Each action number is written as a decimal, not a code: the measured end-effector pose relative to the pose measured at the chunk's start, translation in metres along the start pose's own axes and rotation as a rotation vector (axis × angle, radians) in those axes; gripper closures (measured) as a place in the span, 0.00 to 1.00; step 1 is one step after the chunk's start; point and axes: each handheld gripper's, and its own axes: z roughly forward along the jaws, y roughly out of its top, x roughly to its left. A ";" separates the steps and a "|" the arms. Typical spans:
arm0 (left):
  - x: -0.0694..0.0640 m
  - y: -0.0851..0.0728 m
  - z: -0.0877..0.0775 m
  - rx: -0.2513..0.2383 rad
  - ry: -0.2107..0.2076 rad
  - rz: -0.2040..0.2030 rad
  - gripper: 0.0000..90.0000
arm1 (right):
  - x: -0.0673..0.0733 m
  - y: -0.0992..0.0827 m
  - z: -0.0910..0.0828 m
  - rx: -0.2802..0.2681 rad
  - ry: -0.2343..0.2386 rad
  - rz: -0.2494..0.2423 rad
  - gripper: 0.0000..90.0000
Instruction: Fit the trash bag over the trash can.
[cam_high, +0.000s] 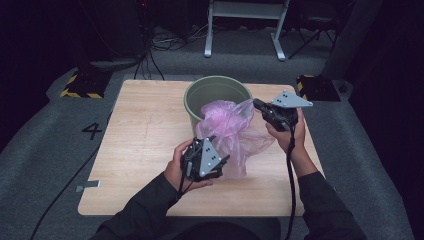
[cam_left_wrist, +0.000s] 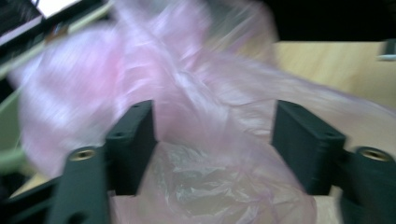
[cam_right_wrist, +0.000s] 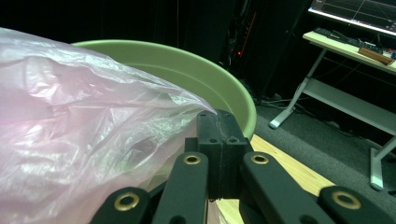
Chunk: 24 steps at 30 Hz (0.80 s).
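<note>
- So, one pink bag (cam_high: 227, 127) draped over one green bin (cam_high: 215, 90) on the table (cam_high: 140, 135).
- Right gripper (cam_high: 257, 105) pinched tight on bag's edge.
- Left gripper (cam_left_wrist: 212, 140) jaws apart, bag between, closeup only.

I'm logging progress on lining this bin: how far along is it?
Done: the right tool is shut on an edge of the pink bag beside the green bin. In hand: the left tool has open jaws around a lower fold. Left: the bag mostly lies crumpled on the table, not yet spread over the rim.
</note>
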 end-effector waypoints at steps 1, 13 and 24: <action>0.003 -0.003 0.002 0.014 0.046 -0.001 0.40 | 0.000 0.000 -0.001 -0.003 0.000 0.004 1.00; 0.072 -0.034 -0.004 0.006 0.081 -0.143 0.90 | -0.009 0.000 -0.005 -0.044 -0.001 0.030 1.00; 0.127 -0.035 -0.002 -0.027 0.091 -0.145 0.98 | -0.014 0.006 0.007 -0.040 -0.008 0.000 1.00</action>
